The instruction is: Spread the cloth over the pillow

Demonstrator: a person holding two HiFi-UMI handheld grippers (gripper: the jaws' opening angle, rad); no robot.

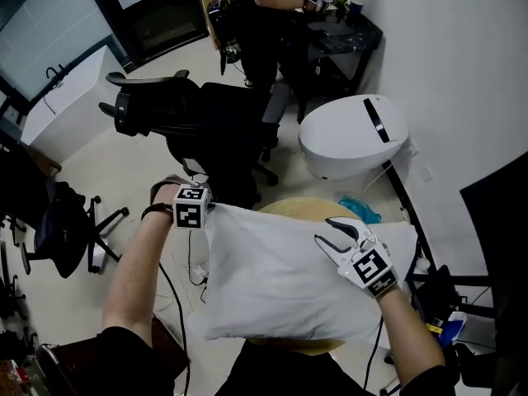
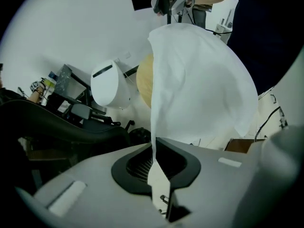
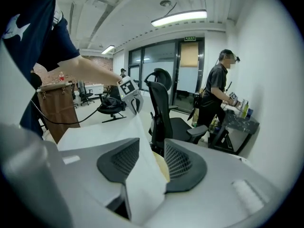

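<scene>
Your cloth (image 1: 280,279): plain white, no print. Pillow (image 1: 301,209) under it: pale yellow-tan. Left gripper (image 2: 154,156) & right gripper (image 3: 147,163): lt grey bodies, blk ribbed pads. Marker cube (image 1: 191,206) on each: blk-and-wht squares. Chair (image 1: 190,114): blk. Round unit (image 1: 353,134): wht w/ a blk stripe. Floor (image 1: 124,163): cream. Your sleeve (image 3: 52,37): dk navy.

Floor (image 1: 91,167): pale, smooth, bare in the middle.
Standing on it: black office chair (image 1: 194,122), white rounded unit (image 1: 351,134).
By the wall: dark desk (image 1: 342,33).
</scene>
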